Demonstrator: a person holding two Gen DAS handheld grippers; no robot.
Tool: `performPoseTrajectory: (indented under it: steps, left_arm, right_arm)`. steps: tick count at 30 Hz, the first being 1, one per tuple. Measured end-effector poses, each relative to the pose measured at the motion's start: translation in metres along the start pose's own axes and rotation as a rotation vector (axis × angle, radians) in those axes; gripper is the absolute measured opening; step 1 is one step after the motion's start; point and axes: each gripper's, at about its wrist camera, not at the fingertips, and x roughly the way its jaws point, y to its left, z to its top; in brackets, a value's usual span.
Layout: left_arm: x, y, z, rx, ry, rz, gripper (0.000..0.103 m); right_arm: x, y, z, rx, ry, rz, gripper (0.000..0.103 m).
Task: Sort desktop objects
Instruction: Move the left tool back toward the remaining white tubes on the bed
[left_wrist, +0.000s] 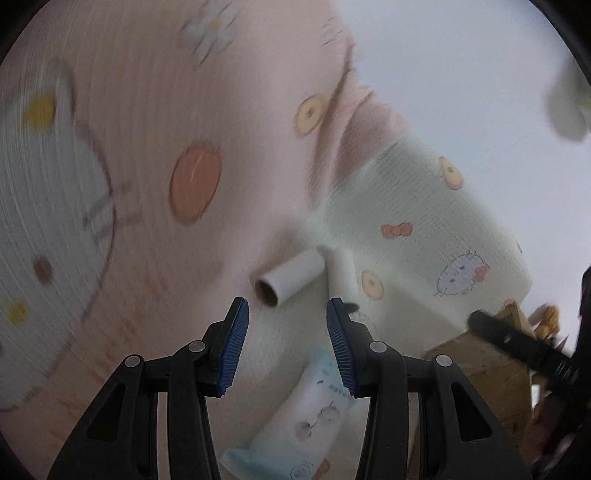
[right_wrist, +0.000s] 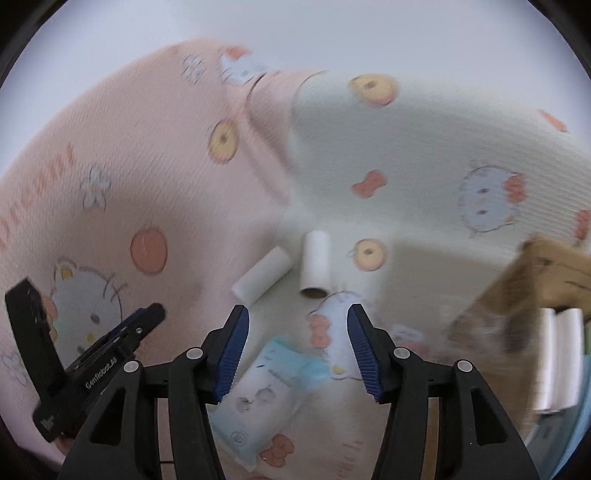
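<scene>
Left wrist view: left gripper (left_wrist: 287, 347) spread, nothing between the pads, hanging over the cartoon-print cloth (left_wrist: 424, 221). Just past the tips lie two white tubes: one tube (left_wrist: 286, 277) with its long axis slanting, open end toward the camera; second tube (left_wrist: 341, 275) touching it, nearly upright in frame. Tissue pack (left_wrist: 314, 406) sits below the jaws, long axis diagonal. Right wrist view: right gripper (right_wrist: 298, 349) also spread and empty, same tubes ahead. Only this view shows white rolls (right_wrist: 559, 360) inside the cardboard box (right_wrist: 554, 266) at right.
</scene>
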Motion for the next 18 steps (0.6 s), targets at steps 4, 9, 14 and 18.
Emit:
performPoseTrajectory:
  steps: [4,9,14,18]
  left_arm:
    - [0.013,0.016,-0.003,-0.038,0.023,-0.013,0.052]
    - [0.028,0.031,-0.01,-0.046,0.066,-0.034,0.056]
    - [0.067,0.054,-0.011,-0.119,0.185,-0.092,0.056]
    - [0.084,0.062,-0.01,-0.129,0.211,-0.058,0.056]
  right_arm:
    - [0.025,0.022,-0.011,-0.103,-0.029,-0.025,0.052]
    - [0.055,0.028,-0.012,-0.113,-0.027,0.032,0.052]
    - [0.088,0.033,-0.017,-0.162,-0.053,0.002,0.052]
    - [0.117,0.027,-0.018,-0.117,-0.005,0.016,0.052]
